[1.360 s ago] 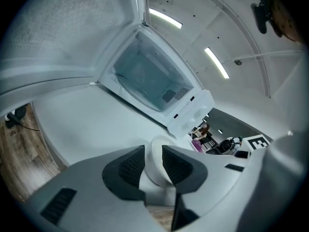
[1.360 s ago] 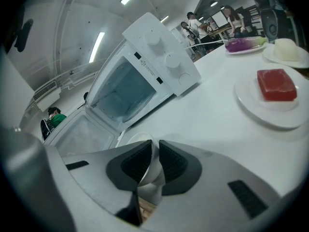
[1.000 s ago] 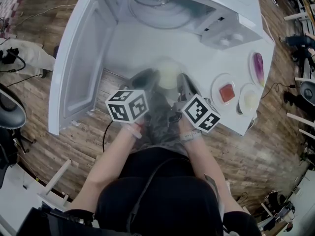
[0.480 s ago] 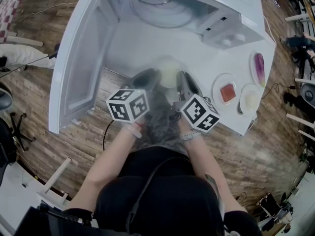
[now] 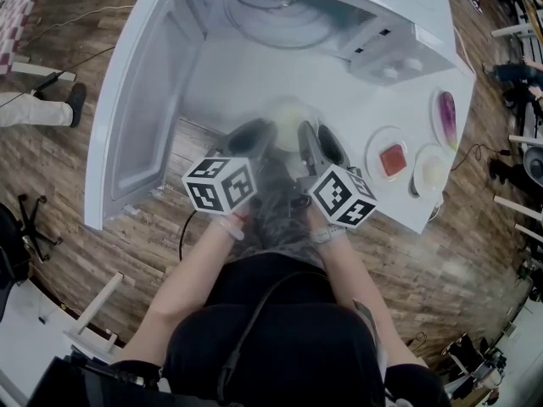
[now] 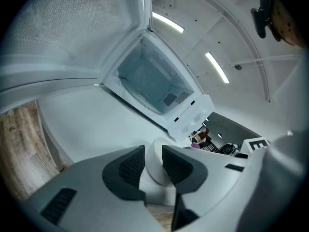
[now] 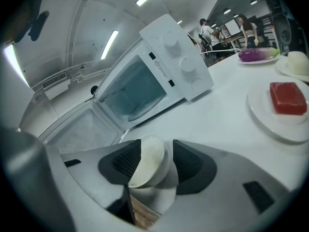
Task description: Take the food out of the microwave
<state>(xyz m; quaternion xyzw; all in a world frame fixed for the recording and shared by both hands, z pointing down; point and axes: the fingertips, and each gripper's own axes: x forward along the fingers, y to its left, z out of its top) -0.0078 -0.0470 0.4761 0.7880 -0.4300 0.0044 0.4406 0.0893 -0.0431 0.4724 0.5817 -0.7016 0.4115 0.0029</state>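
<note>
A small white plate of pale food [image 5: 288, 124] sits on the white table [image 5: 237, 75] in front of the open microwave [image 5: 280, 15]. My left gripper [image 5: 259, 134] is shut on the plate's left rim [image 6: 155, 167], which is pinched between its dark pads [image 6: 130, 164]. My right gripper [image 5: 316, 138] is at the plate's right side and its jaws are opening. The plate's rim [image 7: 147, 162] stands between them, leaning by the left pad with a gap to the right pad [image 7: 188, 162]. The microwave's inside [image 7: 133, 93] looks empty.
The microwave door [image 5: 140, 100] hangs open to the left. Right of the grippers stand a plate with a red block [image 5: 391, 159], a plate with pale food [image 5: 431, 172] and a plate with purple food [image 5: 445, 117]. People stand far behind the table [image 7: 244, 28].
The right gripper's jaws have spread apart from the plate's rim. The left gripper and the plate have stayed put. A person's leg has come into view at the far left.
</note>
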